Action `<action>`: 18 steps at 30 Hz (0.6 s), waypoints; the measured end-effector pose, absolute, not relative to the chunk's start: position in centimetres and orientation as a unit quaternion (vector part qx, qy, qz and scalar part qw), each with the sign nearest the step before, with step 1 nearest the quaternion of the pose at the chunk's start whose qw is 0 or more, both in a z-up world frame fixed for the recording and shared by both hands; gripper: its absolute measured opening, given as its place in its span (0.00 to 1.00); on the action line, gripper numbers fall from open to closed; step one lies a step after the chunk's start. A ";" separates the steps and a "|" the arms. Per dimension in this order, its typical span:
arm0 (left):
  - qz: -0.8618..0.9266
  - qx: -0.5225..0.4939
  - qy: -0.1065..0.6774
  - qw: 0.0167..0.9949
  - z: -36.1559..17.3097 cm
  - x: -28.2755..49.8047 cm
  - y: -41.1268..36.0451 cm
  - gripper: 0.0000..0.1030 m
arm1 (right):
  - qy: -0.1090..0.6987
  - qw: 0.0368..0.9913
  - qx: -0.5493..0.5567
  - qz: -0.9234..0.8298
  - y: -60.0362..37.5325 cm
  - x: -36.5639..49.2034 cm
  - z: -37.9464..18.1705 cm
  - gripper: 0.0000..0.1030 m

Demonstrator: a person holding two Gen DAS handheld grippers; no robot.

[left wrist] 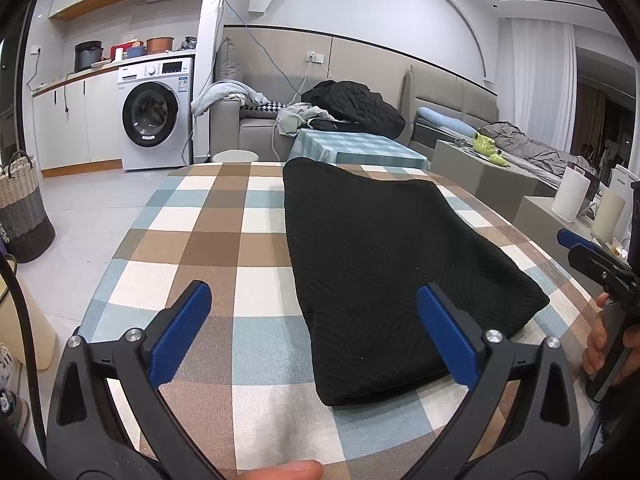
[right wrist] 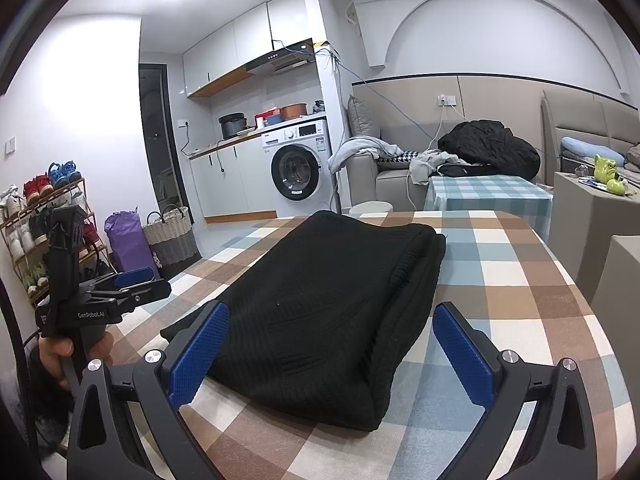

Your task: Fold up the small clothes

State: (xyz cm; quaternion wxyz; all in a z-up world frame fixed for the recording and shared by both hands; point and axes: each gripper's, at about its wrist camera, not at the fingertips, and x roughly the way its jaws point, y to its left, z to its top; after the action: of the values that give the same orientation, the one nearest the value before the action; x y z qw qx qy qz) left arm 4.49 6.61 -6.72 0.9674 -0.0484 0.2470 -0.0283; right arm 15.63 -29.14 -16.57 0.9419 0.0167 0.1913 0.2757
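A black knit garment (left wrist: 384,256) lies folded into a long slab on the checked tablecloth (left wrist: 208,240). My left gripper (left wrist: 314,304) is open above the near end of the table, its right finger over the garment's near left corner, holding nothing. My right gripper (right wrist: 332,320) is open and empty, its fingers straddling the near end of the garment (right wrist: 332,292). The right gripper also shows at the right edge of the left wrist view (left wrist: 596,256). The left gripper shows at the left of the right wrist view (right wrist: 120,284).
A second small table with a teal checked cloth (left wrist: 352,148) stands beyond the far edge. A sofa with a black jacket (left wrist: 356,104) is behind it. A washing machine (left wrist: 156,116) and a woven basket (left wrist: 22,208) stand at the left. Grey boxes (right wrist: 584,216) stand at the right.
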 end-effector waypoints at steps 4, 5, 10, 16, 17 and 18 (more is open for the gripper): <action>-0.028 -0.048 0.247 0.968 -6.7 4.5 6.6 0.99 | 0.191 0.942 0.017 0.276 -29.2 15.7 -16.6 1.00; -0.029 -0.048 0.246 0.968 -6.7 4.5 6.6 0.99 | 0.191 0.942 0.016 0.275 -29.2 15.6 -16.6 1.00; -0.028 -0.049 0.246 0.968 -6.7 4.4 6.6 0.99 | 0.191 0.942 0.018 0.276 -29.2 15.7 -16.6 1.00; -0.028 -0.049 0.246 0.968 -6.7 4.5 6.6 0.99 | 0.192 0.942 0.019 0.276 -29.2 15.7 -16.7 1.00; -0.028 -0.049 0.246 0.968 -6.7 4.4 6.6 0.99 | 0.192 0.942 0.019 0.275 -29.2 15.6 -16.7 1.00; -0.028 -0.049 0.246 0.968 -6.7 4.4 6.6 0.99 | 0.192 0.942 0.019 0.275 -29.1 15.6 -16.7 1.00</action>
State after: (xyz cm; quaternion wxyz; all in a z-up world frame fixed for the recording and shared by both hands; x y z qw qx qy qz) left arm 4.45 6.59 -6.67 0.9677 -0.0492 0.2456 -0.0285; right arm 15.61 -29.15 -16.65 0.9418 0.0192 0.1918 0.2755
